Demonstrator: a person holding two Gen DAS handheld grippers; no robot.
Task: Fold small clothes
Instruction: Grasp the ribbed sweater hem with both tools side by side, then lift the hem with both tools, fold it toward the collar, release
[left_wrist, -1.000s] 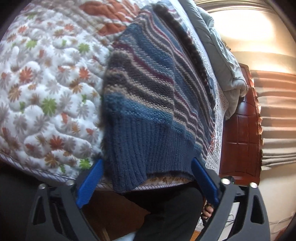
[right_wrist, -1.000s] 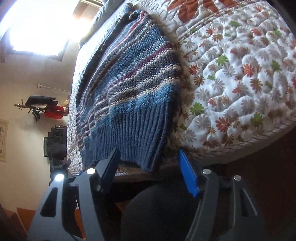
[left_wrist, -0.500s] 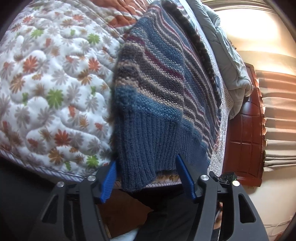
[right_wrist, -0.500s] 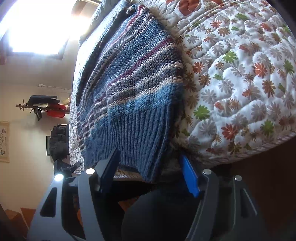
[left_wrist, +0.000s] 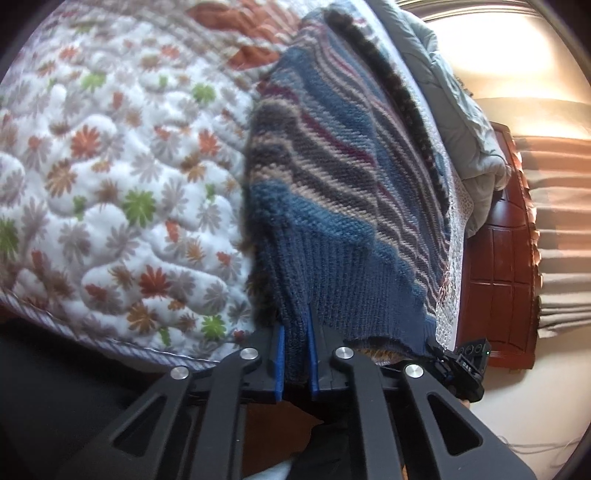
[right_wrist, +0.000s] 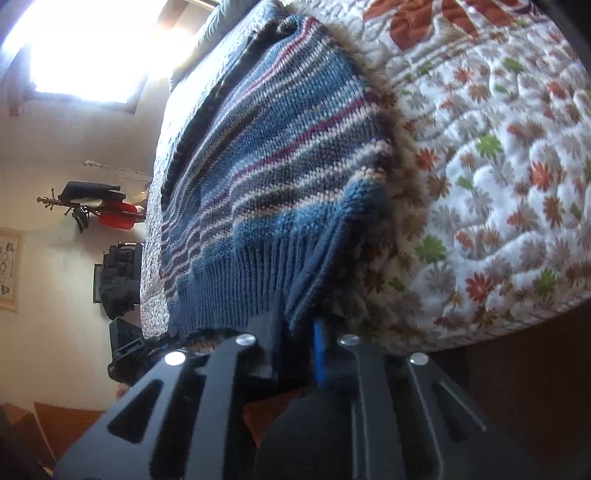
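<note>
A blue striped knit sweater (left_wrist: 343, 192) with a ribbed navy hem lies on a flowered quilt (left_wrist: 110, 177) at the bed's near edge. My left gripper (left_wrist: 295, 347) is shut on the hem's left corner, with the knit pinched between the blue pads. The sweater also shows in the right wrist view (right_wrist: 280, 173), on the quilt (right_wrist: 517, 184). My right gripper (right_wrist: 299, 332) is shut on the hem's right corner, and the fabric bunches up above its fingers.
A grey duvet (left_wrist: 469, 122) is heaped at the far side of the bed. A red-brown wooden headboard (left_wrist: 506, 288) and curtains stand to the right. A coat rack (right_wrist: 96, 210) and a bright window (right_wrist: 92, 48) lie beyond the bed.
Both grippers have closed from wide open onto the sweater's ribbed hem, one at each corner. The hem now bunches and lifts slightly at both grips.
</note>
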